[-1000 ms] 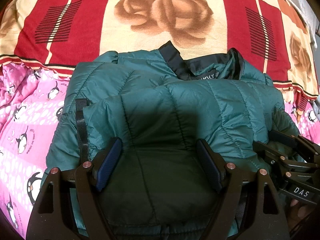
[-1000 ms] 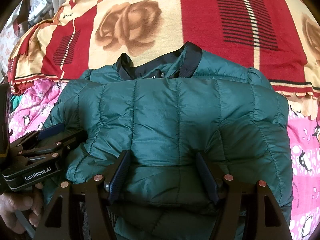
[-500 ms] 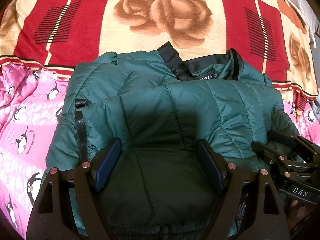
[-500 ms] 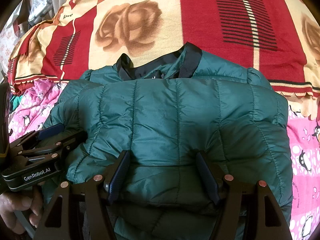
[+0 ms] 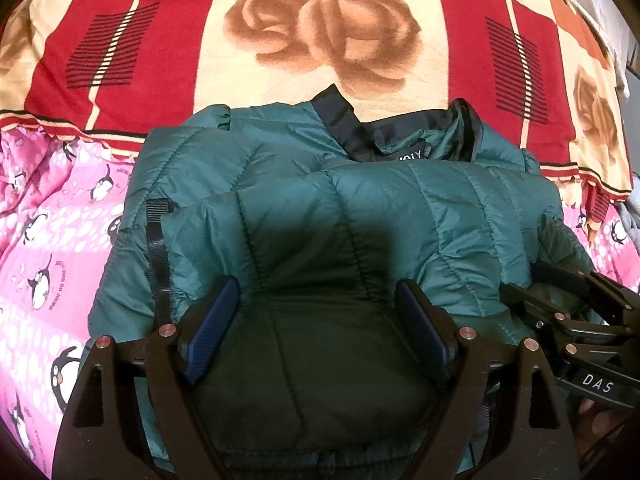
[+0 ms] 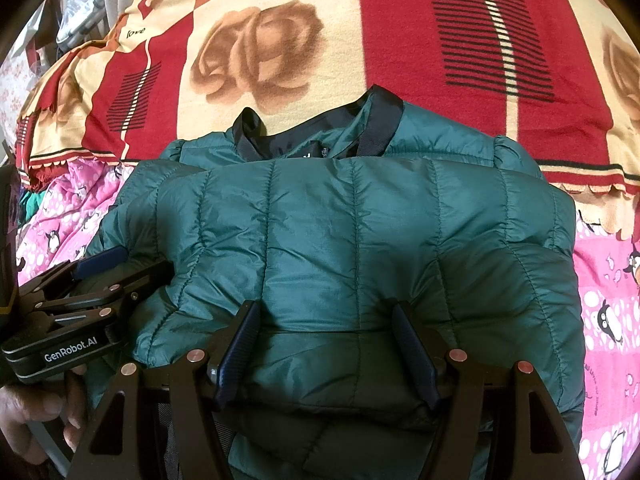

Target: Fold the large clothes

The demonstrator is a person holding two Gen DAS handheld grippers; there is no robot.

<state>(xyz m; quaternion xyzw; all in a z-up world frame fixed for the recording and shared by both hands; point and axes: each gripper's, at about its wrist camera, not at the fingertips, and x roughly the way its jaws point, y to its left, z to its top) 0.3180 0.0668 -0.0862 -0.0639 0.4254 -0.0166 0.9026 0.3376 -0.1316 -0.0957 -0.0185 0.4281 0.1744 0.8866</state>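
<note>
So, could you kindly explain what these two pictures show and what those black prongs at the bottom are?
No robot here: a person holds two hand tools, each with a camera looking along its jaws. One picture is from the left gripper, the other from the right gripper; each tool also shows at the edge of the other's picture. Both stand open over a green puffer jacket, folded, collar at the far end. It lies on a pink penguin sheet beside a red rose blanket. Nothing is gripped.

collar label (image 5: 414, 157) text half covered, jacket (image 6: 360, 240) near hem cut off by frame edge
</note>
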